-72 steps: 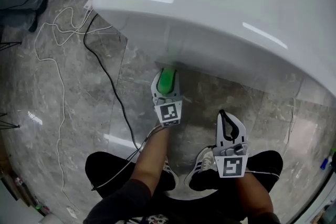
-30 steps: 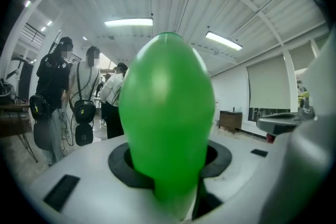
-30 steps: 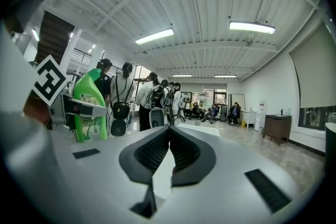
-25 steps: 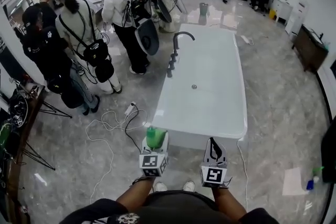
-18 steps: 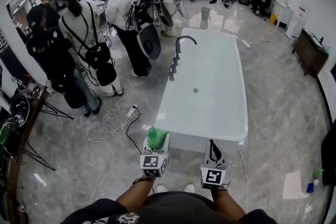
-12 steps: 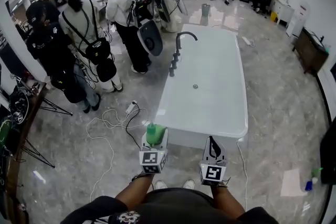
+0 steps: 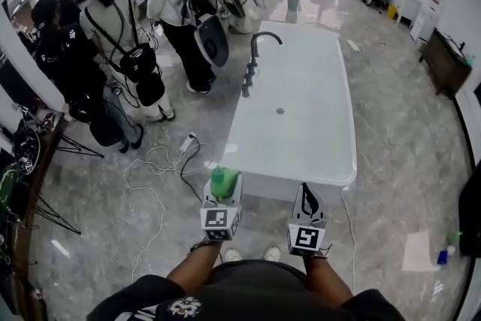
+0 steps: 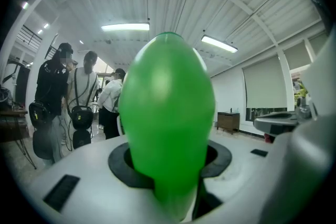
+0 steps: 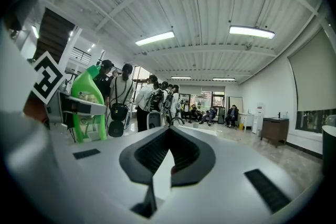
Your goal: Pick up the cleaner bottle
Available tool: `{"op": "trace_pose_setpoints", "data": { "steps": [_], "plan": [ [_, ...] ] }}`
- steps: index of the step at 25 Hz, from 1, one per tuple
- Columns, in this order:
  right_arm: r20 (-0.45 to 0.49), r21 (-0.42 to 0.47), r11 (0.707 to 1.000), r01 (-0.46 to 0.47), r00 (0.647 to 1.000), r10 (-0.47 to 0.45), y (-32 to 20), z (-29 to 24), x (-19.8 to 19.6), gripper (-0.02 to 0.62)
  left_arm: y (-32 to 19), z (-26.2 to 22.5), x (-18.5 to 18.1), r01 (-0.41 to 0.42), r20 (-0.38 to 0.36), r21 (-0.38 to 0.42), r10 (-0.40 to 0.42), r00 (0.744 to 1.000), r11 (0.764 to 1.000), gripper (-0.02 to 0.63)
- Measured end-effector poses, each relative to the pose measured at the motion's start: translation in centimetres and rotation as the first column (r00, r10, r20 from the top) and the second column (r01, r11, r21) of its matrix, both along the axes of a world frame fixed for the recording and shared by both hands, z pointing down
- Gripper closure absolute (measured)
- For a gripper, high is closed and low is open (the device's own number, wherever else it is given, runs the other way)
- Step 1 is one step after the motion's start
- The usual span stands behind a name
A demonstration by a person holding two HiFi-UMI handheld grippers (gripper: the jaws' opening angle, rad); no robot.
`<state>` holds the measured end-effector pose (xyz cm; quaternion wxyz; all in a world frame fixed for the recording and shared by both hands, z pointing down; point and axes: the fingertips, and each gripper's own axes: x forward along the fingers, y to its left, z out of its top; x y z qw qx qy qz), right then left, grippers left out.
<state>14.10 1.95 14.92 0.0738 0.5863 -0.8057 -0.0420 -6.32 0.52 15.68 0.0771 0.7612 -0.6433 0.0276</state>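
Your left gripper [image 7: 225,196] pinches the green cleaner bottle [image 7: 219,183] upright between its jaws, while your right gripper [image 7: 307,199] sits pressed together, empty.

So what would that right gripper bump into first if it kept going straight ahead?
Probably nothing close: the right gripper points level and seems to clear the white bathtub. Farther along stands the black faucet, then the people, but height is hard to judge.

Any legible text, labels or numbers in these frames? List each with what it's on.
No text is legible.
Label on the cleaner bottle: print too blurred to read.
Marker cube and the other one: square codes only, no letters.
Shirt print: too small to read.
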Motion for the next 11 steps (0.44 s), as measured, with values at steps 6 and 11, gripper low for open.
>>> {"op": "trace_pose_setpoints", "data": {
  "steps": [6,11],
  "plan": [
    [0.009,0.011,1.000,0.002,1.000,-0.002,-1.0,-0.4,-0.2,0.580,-0.6,-1.3,0.3,-0.004,0.008,0.028,0.004,1.000,1.000,0.426],
    [0.002,0.018,1.000,-0.003,1.000,0.003,-1.5,-0.6,-0.2,0.580,-1.0,-1.1,-0.2,0.002,0.013,0.023,-0.003,1.000,1.000,0.426]
  ]
}}
